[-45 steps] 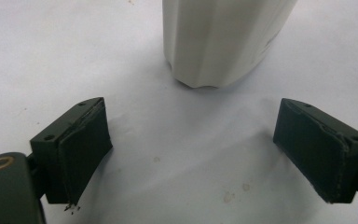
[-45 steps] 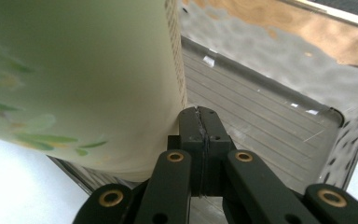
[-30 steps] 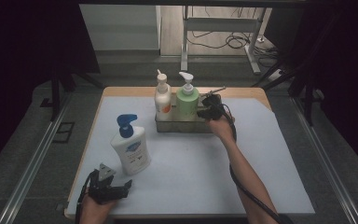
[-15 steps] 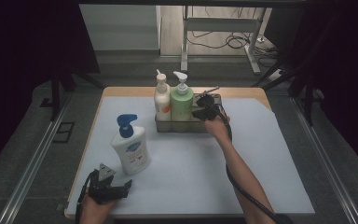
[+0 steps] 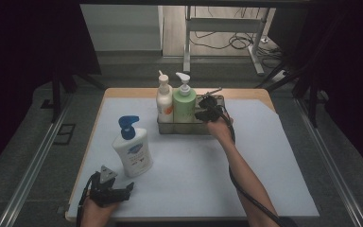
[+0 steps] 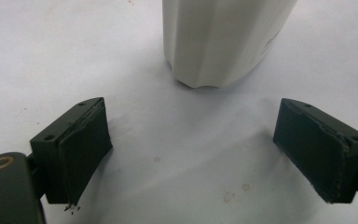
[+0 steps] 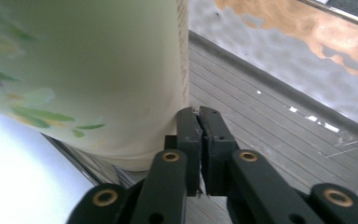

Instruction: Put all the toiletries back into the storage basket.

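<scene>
While three pump bottles stand on the table [image 5: 264, 156], two are in the metal tray [image 5: 189, 127]: a white one [image 5: 164, 101] and the green bottle [image 5: 185, 101], upright, nozzle pointing right. The right gripper [image 5: 203, 111] presses its closed, empty jaws against the green bottle's side. The third, blue-pumped bottle [image 5: 132, 151] stands alone just ahead of the left gripper [image 5: 123, 191], whose jaws are spread wide.

A white bottle with an orange label [image 5: 164, 100] stands in the tray's left end — upright.
</scene>
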`<state>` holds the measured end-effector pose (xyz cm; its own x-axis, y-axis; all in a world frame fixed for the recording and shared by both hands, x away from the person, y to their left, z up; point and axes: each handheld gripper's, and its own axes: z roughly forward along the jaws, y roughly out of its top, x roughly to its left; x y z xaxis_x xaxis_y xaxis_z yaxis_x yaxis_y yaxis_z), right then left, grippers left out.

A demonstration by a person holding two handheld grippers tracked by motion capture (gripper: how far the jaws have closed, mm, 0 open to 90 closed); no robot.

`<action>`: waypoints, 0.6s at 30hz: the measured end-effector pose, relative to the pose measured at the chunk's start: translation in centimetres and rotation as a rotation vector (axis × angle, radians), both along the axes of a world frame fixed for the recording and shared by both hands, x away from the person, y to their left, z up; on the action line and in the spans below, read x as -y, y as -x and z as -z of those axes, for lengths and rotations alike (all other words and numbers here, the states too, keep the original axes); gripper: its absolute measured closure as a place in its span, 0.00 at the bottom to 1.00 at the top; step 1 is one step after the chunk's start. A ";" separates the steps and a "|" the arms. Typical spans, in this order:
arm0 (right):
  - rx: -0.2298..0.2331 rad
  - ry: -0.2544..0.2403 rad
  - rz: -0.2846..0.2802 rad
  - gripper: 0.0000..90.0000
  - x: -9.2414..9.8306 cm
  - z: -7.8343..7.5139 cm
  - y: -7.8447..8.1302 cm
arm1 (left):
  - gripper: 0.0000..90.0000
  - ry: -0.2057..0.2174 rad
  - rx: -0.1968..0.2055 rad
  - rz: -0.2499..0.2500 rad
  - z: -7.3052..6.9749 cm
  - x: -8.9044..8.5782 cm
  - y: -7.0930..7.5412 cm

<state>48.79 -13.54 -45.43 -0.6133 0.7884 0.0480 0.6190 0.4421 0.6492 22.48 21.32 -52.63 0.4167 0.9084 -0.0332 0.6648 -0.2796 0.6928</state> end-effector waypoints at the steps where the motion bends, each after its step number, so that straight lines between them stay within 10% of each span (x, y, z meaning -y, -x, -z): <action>1: 0.002 0.001 0.002 0.94 0.0 0.0 0.0 | 0.11 0.000 0.000 0.000 0.0 0.0 0.0; 18: 0.058 -0.039 -0.039 0.68 1.2 -2.3 2.1 | 0.11 -0.001 -0.005 0.001 -0.1 0.0 -0.1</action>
<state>46.65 -14.76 -43.09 -0.6461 0.7621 0.0418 0.5625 0.4385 0.7009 22.53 21.32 -52.58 0.4175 0.9080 -0.0344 0.6678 -0.2809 0.6893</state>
